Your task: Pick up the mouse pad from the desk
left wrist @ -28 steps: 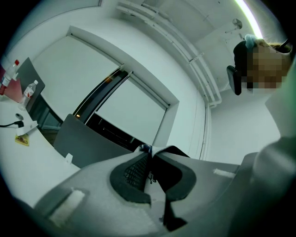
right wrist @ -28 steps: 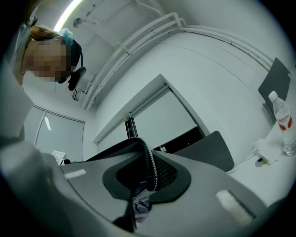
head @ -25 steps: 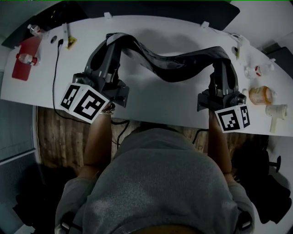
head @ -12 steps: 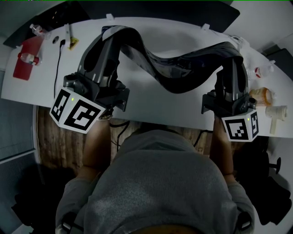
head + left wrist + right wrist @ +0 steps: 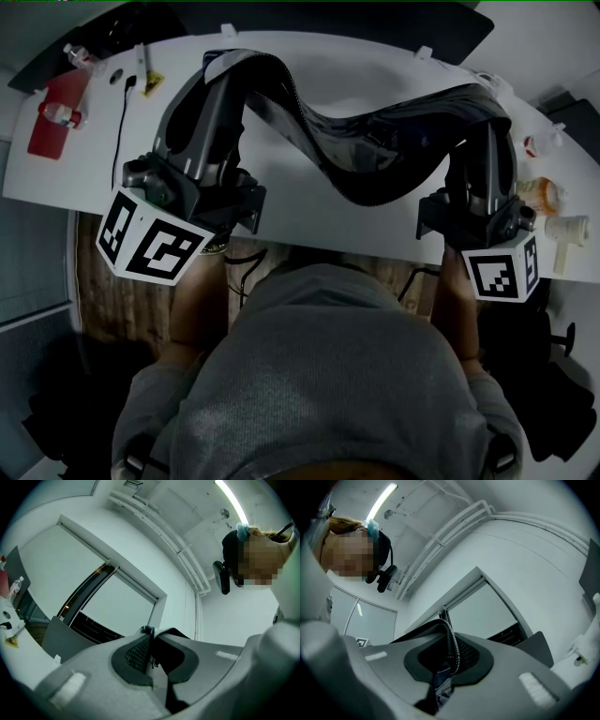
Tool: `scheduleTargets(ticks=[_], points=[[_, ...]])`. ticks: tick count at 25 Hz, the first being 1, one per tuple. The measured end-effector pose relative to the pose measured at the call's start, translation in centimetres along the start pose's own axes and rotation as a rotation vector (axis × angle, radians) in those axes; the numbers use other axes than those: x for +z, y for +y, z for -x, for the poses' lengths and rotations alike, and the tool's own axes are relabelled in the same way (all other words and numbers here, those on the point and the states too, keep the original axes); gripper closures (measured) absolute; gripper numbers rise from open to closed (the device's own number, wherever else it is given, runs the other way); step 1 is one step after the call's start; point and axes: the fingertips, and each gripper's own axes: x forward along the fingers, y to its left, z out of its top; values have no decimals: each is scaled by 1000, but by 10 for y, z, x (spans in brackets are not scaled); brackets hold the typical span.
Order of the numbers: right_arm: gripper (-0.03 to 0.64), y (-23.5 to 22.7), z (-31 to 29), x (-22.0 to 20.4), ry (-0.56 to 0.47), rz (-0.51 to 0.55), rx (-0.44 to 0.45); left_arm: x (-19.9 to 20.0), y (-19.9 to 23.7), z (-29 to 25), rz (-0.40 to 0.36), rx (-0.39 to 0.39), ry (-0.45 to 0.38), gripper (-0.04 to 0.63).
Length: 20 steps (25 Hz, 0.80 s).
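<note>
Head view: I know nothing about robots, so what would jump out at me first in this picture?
A long black mouse pad hangs in a sagging wave above the white desk, across the middle of the view. Its two ends are pinched in the shut left hand-held gripper and right hand-held gripper. Their black-and-white marker cubes stand out over the desk's near edge, one at lower left and one at lower right.

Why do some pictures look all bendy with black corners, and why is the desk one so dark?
Left gripper view and right gripper view: a wide lens bends straight lines and blacks out the corners; the ceiling light glares. Head view: dim overall, the mouse pad almost black against the pale desk.
</note>
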Motion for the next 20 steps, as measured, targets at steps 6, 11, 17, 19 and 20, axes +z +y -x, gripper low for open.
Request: scheduleTargets(ticks=[6, 11, 17, 19, 20], points=[[590, 0, 5, -1, 10, 7, -23, -4, -1, 1, 3, 2, 16, 584], [591, 2, 3, 0, 8, 2, -17, -4, -1, 2, -2, 5, 19, 584], [591, 0, 7, -4, 17, 21, -37, -6, 1, 4, -2, 13, 22, 584], [592, 1, 7, -6, 17, 30, -34, -6, 1, 4, 1, 13, 22, 584], [592, 2, 7, -6, 17, 35, -33, -6, 1, 4, 2, 12, 21, 584]])
